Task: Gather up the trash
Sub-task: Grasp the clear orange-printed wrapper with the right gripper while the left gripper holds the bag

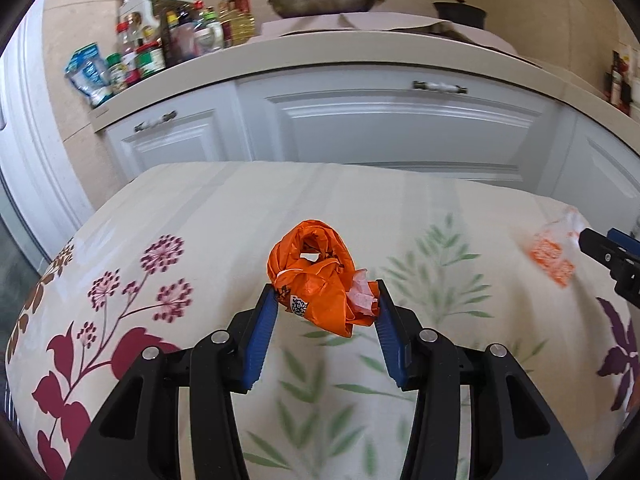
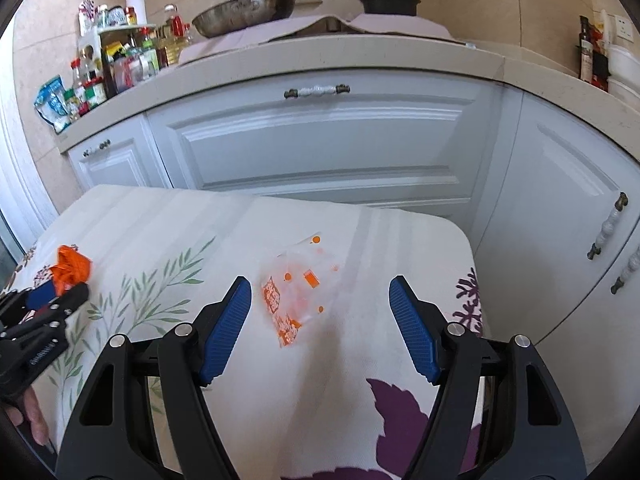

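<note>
Jaws: left gripper (image 1: 326, 300) grasping orange bag (image 1: 316, 276) | right gripper (image 2: 320, 292) released | floral tablecloth (image 1: 200, 208), kitchen

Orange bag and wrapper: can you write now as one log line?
left claw: shut on orange bag | right claw: open | clear wrapper: on tablecloth

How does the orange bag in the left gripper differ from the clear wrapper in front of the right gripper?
The orange bag is opaque and crumpled into a wad; the clear wrapper is see-through with orange print and lies flat. The bag is pinched between the left gripper's pads; the wrapper lies loose on the tablecloth, ahead of the open right gripper. Both look like thin plastic trash.
</note>
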Demonstrator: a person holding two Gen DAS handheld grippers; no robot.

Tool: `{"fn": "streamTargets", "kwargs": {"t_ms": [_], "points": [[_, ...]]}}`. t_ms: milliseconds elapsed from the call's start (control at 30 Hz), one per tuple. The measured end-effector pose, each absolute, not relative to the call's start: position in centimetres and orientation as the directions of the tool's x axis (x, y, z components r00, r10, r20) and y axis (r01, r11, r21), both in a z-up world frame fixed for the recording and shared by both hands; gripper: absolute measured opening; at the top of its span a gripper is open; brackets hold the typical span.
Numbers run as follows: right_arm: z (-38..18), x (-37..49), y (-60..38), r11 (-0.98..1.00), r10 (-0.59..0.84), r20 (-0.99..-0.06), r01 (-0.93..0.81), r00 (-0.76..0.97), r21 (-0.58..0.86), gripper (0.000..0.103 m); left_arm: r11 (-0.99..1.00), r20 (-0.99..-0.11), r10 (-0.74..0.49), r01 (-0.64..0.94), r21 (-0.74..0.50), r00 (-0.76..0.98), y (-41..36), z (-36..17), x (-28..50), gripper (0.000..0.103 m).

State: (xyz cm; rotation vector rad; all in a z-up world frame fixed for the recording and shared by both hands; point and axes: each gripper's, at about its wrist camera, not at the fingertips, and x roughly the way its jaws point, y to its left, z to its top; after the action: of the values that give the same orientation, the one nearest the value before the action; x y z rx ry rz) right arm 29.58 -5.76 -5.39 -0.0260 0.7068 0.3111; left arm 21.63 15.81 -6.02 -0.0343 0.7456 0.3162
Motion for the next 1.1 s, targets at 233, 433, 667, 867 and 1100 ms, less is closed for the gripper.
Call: {"fn": "streamTargets", "kwargs": {"t_ms": [233,433,667,867,1100], "points": [[-6.7,31.4,-5.0,0.958,0.255,-0.7,-0.273,0.668,0.088,0.07,0.94,-0.678,0.288,-0.336,0.064,0.676,18.2,-6.3,21.5,0.048],[-7.3,32.3,-3.9,0.952,0.249,-0.737,-0.299,0.629,0.066,0.057,0.941,-0.679,0.282,-0.333,0.058,0.677,18.4,-6.4,21.4,0.048],[-7.3,32.1,-3.3,0.939,0.27,-0.741,-0.339,0.615,0.061,0.029,0.941,-0.68,0.279,-0.335,0.053,0.678,18.5,-6.4,21.5,0.048],[-7.1,31.1,-3.6,0.936,0.285,-0.729,-0.345,0.622,0.071,0.025,0.941,-0.675,0.281,-0.334,0.055,0.682,18.5,-6.3,21.3,0.048],[-6.7,29.0,-3.7,0.933,0.286,-0.712,-0.354,0.642,0.056,0.025,0.943,-0.655,0.292,-0.324,0.076,0.697,17.5,-6.0,20.5,0.048]]}}
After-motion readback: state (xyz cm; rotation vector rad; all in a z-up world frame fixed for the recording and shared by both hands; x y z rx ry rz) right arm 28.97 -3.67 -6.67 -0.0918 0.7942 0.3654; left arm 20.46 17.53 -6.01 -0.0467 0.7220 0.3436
